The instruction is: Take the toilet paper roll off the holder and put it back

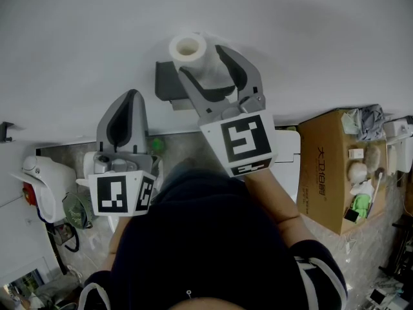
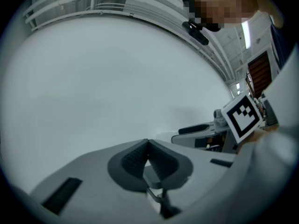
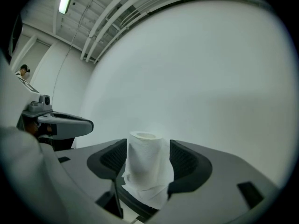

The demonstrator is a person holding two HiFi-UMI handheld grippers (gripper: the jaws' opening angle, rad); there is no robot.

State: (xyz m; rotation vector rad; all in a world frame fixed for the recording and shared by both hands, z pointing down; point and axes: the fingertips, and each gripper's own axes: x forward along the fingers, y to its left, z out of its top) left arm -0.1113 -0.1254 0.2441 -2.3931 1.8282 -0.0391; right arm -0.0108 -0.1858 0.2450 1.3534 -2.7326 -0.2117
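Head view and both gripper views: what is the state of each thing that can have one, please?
toilet paper roll: held between the right gripper's jaws, loose sheet hanging.
right gripper: shut on the toilet paper roll.
left gripper: shut, empty.
holder: on the wall, apparently without a roll.
cardboard box: open, things inside.

1. The toilet paper roll (image 1: 189, 49) is white and upright (hollow core facing up), held between the jaws of the right gripper (image 1: 206, 70).
2. The holder (image 1: 166, 82) is dark grey, just beside the roll.
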